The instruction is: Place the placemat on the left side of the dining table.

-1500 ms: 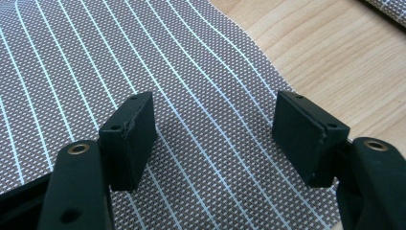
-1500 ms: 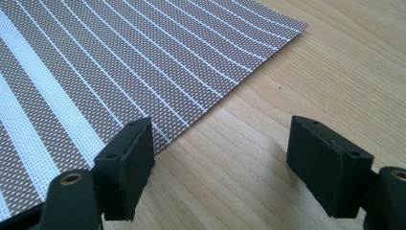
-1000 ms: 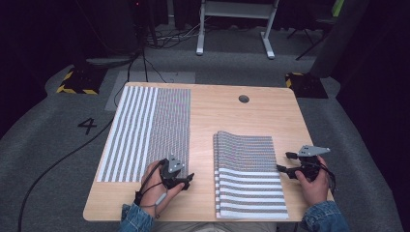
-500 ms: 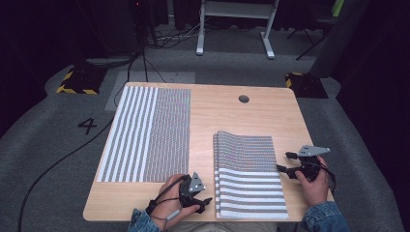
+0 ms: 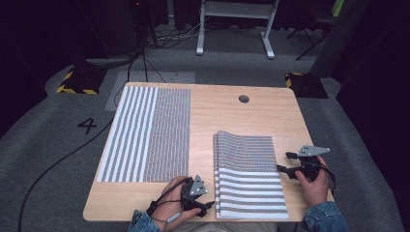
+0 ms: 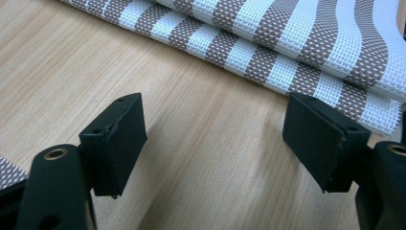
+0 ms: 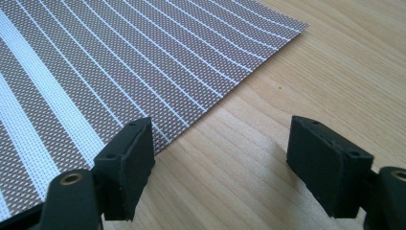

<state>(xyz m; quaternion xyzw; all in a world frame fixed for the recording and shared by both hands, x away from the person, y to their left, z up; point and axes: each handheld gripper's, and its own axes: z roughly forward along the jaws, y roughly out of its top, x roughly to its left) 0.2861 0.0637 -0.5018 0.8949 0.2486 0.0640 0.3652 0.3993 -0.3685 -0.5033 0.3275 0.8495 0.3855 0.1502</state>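
Where woven striped mat [image 5: 249, 181] lies folded on grained wood table [image 5: 232, 121], both grippers, left gripper [image 5: 209, 207] and right gripper [image 5: 282, 162], agape, empty.

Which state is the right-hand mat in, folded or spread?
Folded: the mat shows doubled striped layers along its left edge.

floor: grey carpet [image 5: 58, 159] | white desk frame [image 5: 232, 29] behind | hazard-striped feet [image 5: 75, 82] | dim light
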